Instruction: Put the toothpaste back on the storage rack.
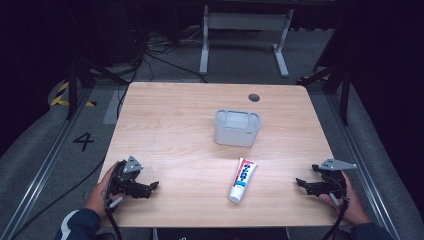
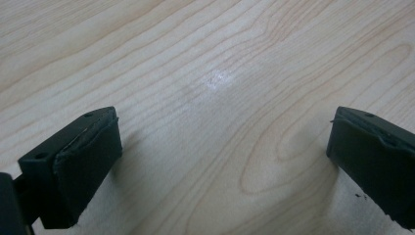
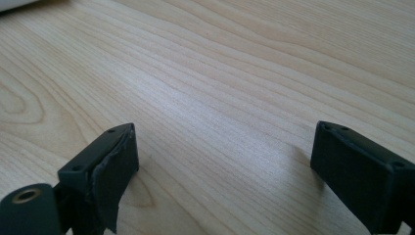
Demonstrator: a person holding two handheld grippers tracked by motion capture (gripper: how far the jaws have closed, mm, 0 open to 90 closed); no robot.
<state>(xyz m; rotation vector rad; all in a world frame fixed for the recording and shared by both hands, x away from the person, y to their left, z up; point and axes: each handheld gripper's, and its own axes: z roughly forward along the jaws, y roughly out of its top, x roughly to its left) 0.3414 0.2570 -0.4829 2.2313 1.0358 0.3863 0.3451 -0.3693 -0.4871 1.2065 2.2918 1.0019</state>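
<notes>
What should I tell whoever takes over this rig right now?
Left gripper: open, holding nothing, low over the table's near left corner.
Right gripper: open, holding nothing, near right edge.
Toothpaste tube: lying flat near the front, between the grippers, closer to the right one, cap toward the person.
Grey holder: upright mid-table, looks empty.
Done: nothing; tube untouched.
Left: probably pick up the tube and put it in the holder.

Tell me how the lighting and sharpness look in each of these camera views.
High view: table evenly lit, surroundings dark, toothpaste tube and grey container slightly soft. Left gripper view: small glare spot on the wood, near jaws blurred. Right gripper view: broad pale sheen across the grain, soft shadows beside the open jaws.
</notes>
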